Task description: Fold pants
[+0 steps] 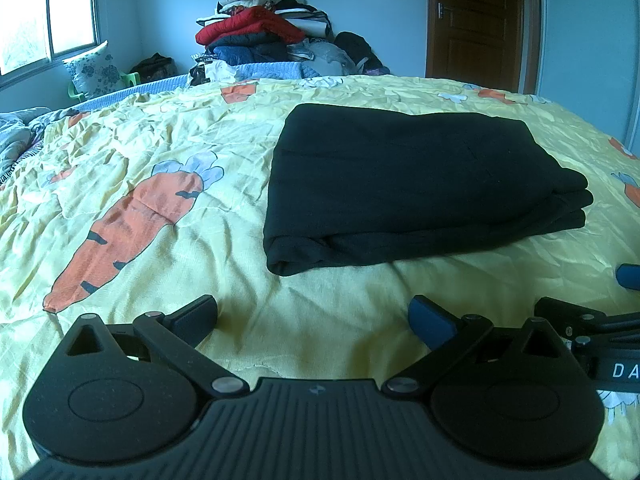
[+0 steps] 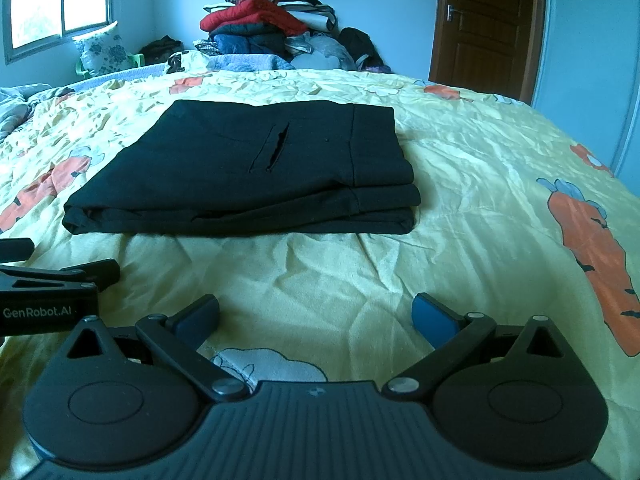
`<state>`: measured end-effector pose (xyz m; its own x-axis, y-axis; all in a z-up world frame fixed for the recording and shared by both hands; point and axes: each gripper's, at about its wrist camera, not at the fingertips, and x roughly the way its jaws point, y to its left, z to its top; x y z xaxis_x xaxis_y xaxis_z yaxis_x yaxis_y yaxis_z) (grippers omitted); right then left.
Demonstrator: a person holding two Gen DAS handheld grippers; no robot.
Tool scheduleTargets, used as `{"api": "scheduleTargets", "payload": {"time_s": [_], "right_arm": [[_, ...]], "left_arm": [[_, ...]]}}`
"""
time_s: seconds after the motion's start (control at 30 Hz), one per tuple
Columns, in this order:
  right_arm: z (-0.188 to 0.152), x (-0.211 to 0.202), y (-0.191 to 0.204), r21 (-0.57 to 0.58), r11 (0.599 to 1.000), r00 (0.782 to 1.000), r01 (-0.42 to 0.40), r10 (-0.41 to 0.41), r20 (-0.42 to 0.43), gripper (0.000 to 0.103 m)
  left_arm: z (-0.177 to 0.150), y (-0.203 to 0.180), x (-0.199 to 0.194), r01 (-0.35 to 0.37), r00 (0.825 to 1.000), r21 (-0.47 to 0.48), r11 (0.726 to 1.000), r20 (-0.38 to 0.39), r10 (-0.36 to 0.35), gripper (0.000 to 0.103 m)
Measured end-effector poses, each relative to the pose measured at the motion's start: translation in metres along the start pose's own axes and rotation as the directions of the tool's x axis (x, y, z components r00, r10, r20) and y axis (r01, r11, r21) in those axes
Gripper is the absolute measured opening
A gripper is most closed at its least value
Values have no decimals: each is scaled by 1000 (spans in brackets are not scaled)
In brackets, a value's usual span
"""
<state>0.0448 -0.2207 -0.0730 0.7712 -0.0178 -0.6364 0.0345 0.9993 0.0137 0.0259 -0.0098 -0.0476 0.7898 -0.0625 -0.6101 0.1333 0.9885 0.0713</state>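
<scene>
Black pants (image 1: 416, 184) lie folded into a flat layered rectangle on the yellow carrot-print bedspread (image 1: 160, 152). In the right wrist view the same pants (image 2: 256, 172) show a slit pocket on top and stacked folded edges toward me. My left gripper (image 1: 314, 320) hovers open just short of the pants' near edge, with nothing between its fingers. My right gripper (image 2: 316, 318) is open too, empty, a little back from the pants. Each gripper shows at the edge of the other's view: the right gripper's body (image 1: 592, 328) and the left gripper's body (image 2: 48, 292).
A tall pile of clothes (image 1: 264, 28) stands at the far side of the bed. A floral pillow (image 1: 94, 68) sits on a green chair under the window (image 1: 48, 8). A brown door (image 1: 476, 20) is at the back right. Rumpled bedding (image 1: 16, 136) lies far left.
</scene>
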Motion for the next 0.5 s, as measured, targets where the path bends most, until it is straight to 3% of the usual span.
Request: {"api": "scheduleTargets", "payload": {"time_s": [0.5], "right_arm": [[0, 0, 0, 0, 1000, 1000, 0, 0, 0, 103]], "left_arm": [[0, 4, 2, 19, 1000, -38, 999, -17, -20, 103]]}}
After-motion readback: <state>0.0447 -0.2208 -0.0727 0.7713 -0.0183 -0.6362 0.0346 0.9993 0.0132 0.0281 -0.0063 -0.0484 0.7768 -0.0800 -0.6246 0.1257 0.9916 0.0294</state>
